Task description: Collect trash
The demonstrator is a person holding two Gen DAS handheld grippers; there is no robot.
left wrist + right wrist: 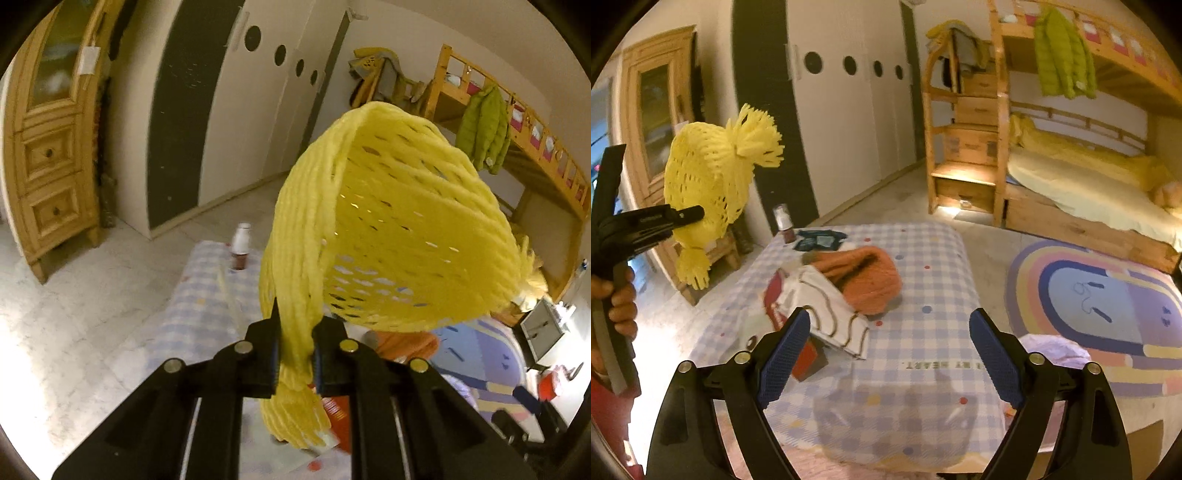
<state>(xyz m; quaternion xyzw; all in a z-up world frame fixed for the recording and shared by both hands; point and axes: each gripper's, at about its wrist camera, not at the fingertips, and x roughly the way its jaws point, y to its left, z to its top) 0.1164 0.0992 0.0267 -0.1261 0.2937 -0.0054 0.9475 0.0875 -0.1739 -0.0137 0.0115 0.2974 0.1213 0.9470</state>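
My left gripper (294,360) is shut on a yellow foam fruit net (384,236) and holds it up in the air above the table. The right wrist view shows that net (709,177) hanging from the left gripper (690,216) at the left, well above the floor. My right gripper (888,350) is open and empty above the near part of the checked tablecloth (923,295). On the cloth lie a white and red wrapper (820,314), an orange cloth (868,277), a dark packet (820,238) and a small bottle (783,221).
A wooden cabinet (51,147) stands at the left and a white wardrobe (849,110) at the back. A wooden bunk bed (1089,177) with a green jacket (1060,55) fills the right. A coloured rug (1108,306) lies on the floor beside the table.
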